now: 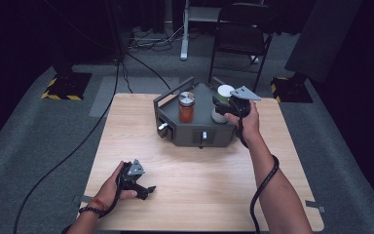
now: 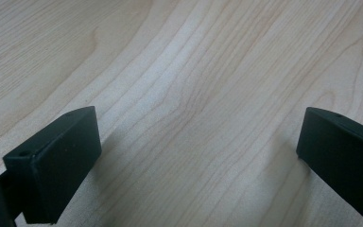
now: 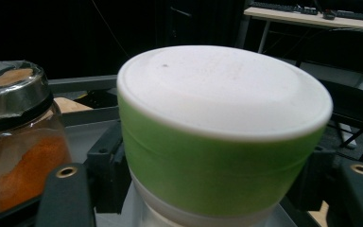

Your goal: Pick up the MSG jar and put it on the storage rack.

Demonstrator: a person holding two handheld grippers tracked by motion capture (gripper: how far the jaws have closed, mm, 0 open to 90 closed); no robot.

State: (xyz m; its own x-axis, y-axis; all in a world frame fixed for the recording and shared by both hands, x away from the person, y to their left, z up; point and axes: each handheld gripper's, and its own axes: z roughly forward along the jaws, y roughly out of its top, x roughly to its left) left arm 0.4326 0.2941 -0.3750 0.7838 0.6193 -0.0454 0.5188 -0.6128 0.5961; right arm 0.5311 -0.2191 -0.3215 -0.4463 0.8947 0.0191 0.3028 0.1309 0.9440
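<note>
Straddling green-lidded jar (image 3: 222,142) — right hand-held gripper (image 3: 212,198)

no readable txt, labels, brands or nos. anywhere; the green-banded container's white lid (image 3: 224,87) is blank, spice jar (image 3: 21,137) unlabelled.

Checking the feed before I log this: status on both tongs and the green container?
Left tongs open, resting low on bare table. Right tongs around green container on grey rack; contact unclear. Spice jar stands apart beside it.
</note>
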